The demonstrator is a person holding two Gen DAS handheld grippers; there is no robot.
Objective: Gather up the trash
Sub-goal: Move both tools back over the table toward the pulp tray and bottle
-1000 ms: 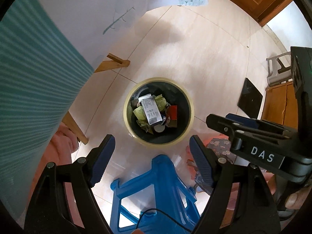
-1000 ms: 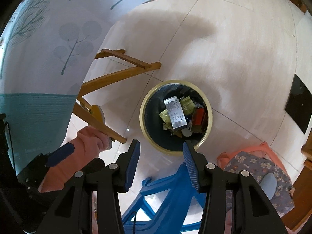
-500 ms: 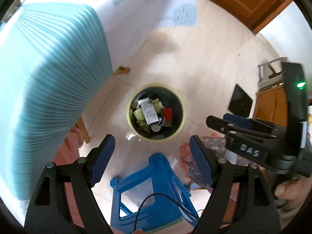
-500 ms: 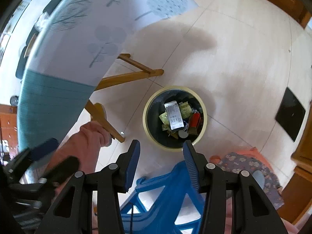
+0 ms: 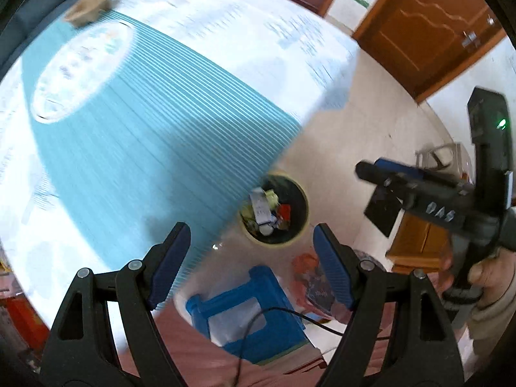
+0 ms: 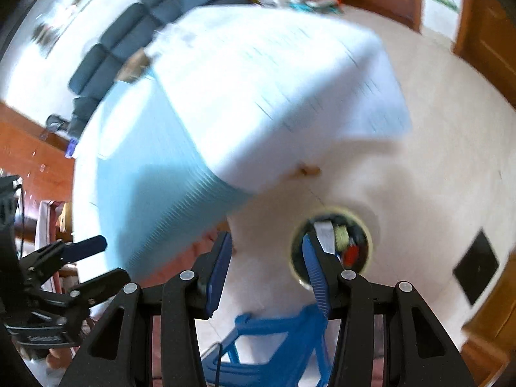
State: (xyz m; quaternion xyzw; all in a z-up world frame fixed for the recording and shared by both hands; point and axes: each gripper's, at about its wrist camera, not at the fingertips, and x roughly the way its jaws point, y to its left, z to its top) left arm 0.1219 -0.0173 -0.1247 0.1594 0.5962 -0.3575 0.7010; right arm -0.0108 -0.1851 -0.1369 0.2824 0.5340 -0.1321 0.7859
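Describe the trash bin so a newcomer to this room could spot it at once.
Start at the big table draped in a teal and white cloth. Just past its hanging edge, on the pale tiled floor, beyond a blue plastic stool, stands the trash bin. It is the only round thing on the floor there: dark inside, yellowish rim, filled with wrappers and a white carton.

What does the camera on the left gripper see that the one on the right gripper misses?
Only the left wrist view shows the right gripper seen from outside, the hand holding it, and a brown object on the tablecloth. Only the right wrist view shows the dark sofa and the left gripper seen from outside. Both show the trash bin with rubbish inside, the blue stool and the teal and white tablecloth.
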